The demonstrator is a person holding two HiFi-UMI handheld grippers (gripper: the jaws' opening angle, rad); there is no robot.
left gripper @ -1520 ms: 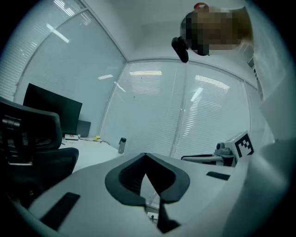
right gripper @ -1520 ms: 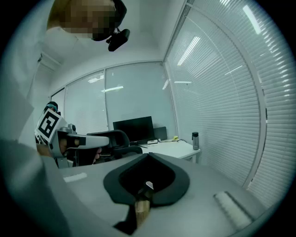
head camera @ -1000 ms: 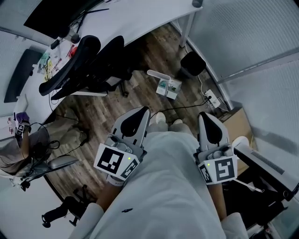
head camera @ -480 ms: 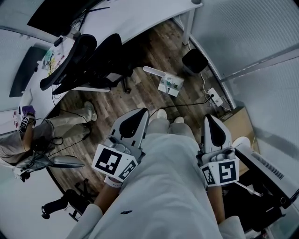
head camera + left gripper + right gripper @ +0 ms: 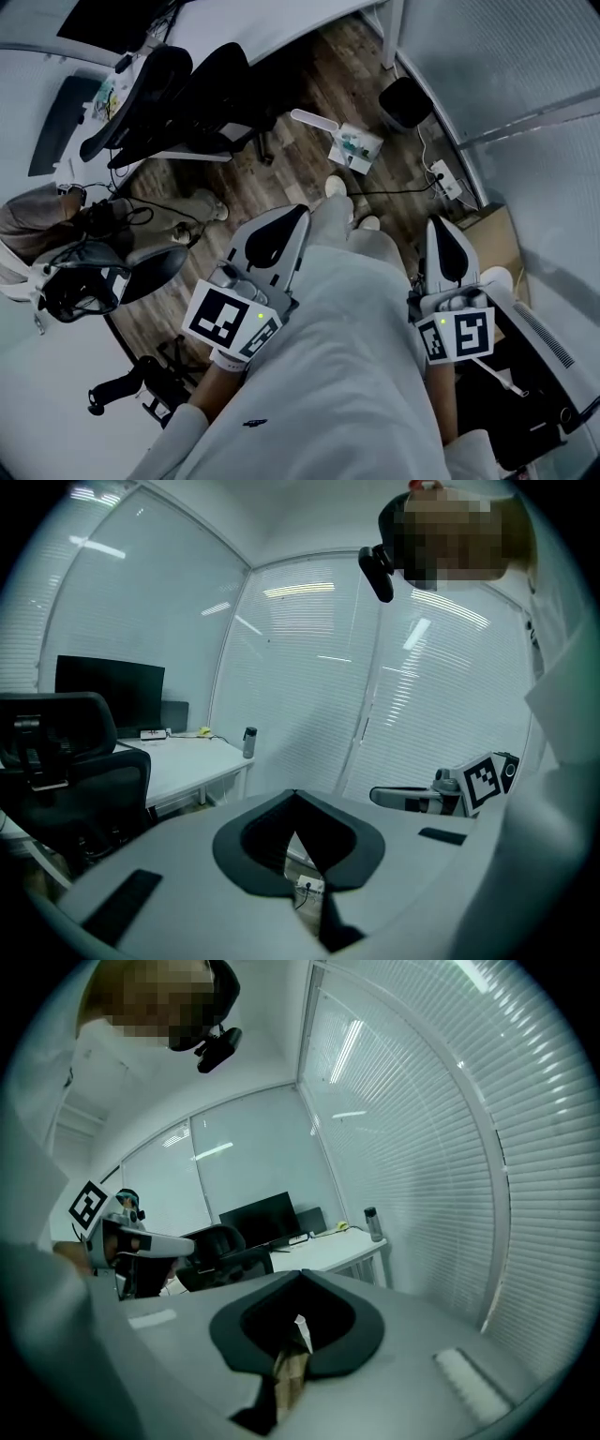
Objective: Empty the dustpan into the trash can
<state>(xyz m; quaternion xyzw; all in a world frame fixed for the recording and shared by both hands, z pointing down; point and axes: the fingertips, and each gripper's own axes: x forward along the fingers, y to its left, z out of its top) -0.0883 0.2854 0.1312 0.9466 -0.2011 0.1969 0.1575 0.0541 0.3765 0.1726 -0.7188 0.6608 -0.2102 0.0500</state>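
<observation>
Both hand-held tools are closed on nothing. The left gripper (image 5: 300, 216) and the right gripper (image 5: 441, 225) reach out on either side of the person's white-clad legs, and each one's own view shows its jaws pressed together.

Only the head view takes in the task's things. The white dustpan (image 5: 354, 148) lies on the wood floor (image 5: 281, 178) ahead of the person's shoes. The black trash can (image 5: 405, 101) stands near it by the blinds, and both are well apart from the grippers.

The gripper views show the desk (image 5: 187, 761) from the side, with a dark monitor (image 5: 109, 692) and an upright bottle (image 5: 248, 742) that the head view leaves out. The notch between the left jaws frames a power strip (image 5: 307, 886). The right notch frames brown cardboard (image 5: 291, 1372).

What lies in the dustpan is too small to make out. A seated person (image 5: 37, 225) is cut off at the left edge of the head view.
</observation>
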